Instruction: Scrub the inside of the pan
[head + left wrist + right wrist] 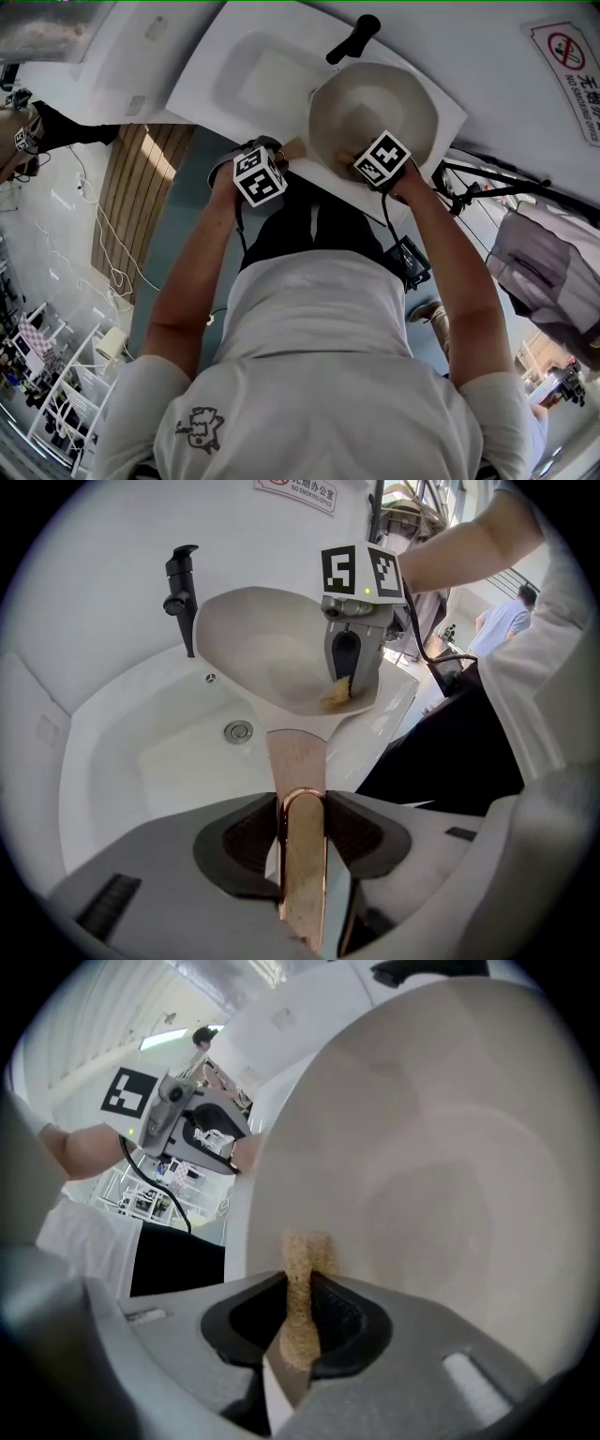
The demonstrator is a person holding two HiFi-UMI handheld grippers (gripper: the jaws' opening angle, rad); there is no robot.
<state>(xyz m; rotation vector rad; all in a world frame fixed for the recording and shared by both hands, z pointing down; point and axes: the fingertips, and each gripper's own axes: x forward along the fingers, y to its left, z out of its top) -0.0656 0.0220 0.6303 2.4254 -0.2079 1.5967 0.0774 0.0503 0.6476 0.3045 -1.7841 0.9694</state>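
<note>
A cream pan is held tilted over a white sink. Its rose-gold handle runs between the jaws of my left gripper, which is shut on it. In the head view the left gripper sits at the pan's near left. My right gripper is shut on a tan sponge, whose tip touches the pan's inner wall near the rim. From the left gripper view the right gripper reaches into the pan with the sponge at the lower inside edge.
A black faucet stands on the wall side of the sink, just above the pan. The drain lies below the pan. A warning sign hangs on the white wall. Black metal framing stands to the right.
</note>
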